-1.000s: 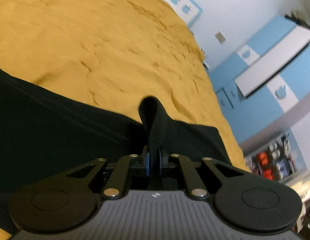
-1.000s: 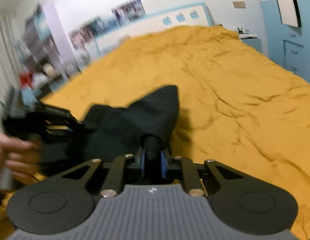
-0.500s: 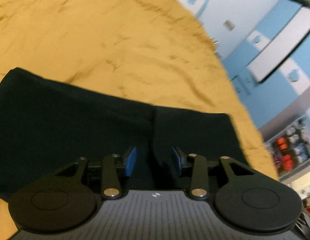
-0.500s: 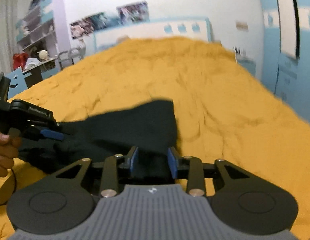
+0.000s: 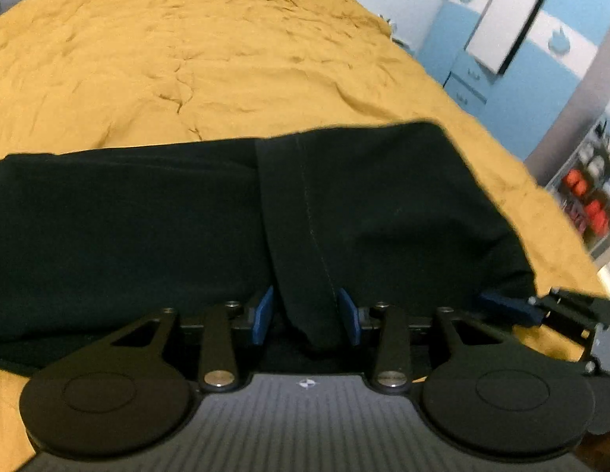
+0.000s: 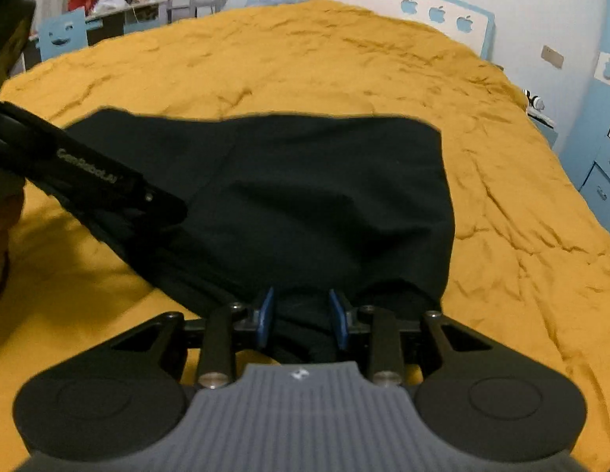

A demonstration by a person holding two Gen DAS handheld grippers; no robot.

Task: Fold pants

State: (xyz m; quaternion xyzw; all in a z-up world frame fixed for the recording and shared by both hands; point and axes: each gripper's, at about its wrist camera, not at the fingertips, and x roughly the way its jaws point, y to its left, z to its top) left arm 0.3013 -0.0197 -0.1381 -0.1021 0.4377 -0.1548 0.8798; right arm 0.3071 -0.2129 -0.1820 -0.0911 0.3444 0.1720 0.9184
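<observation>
Left wrist view. The black pants (image 5: 344, 212) lie flat on the mustard bedspread (image 5: 226, 59), folded into a broad rectangle, with a stitched seam running toward the camera. The left gripper (image 5: 306, 316) has its blue pads spread apart, released; a fold of cloth lies between them ungripped. The right gripper's tip (image 5: 513, 308) sits at the pants' right edge.

Right wrist view. The right gripper (image 6: 303, 316) is likewise released, its pads apart astride the pants' (image 6: 305, 196) near edge. The left gripper's body (image 6: 92, 175) overlies the pants' left side.

Step, as judged: a fold has just been laid down. The next move likely calls for re-gripping one short edge with both grippers and carrying it across the pants.
</observation>
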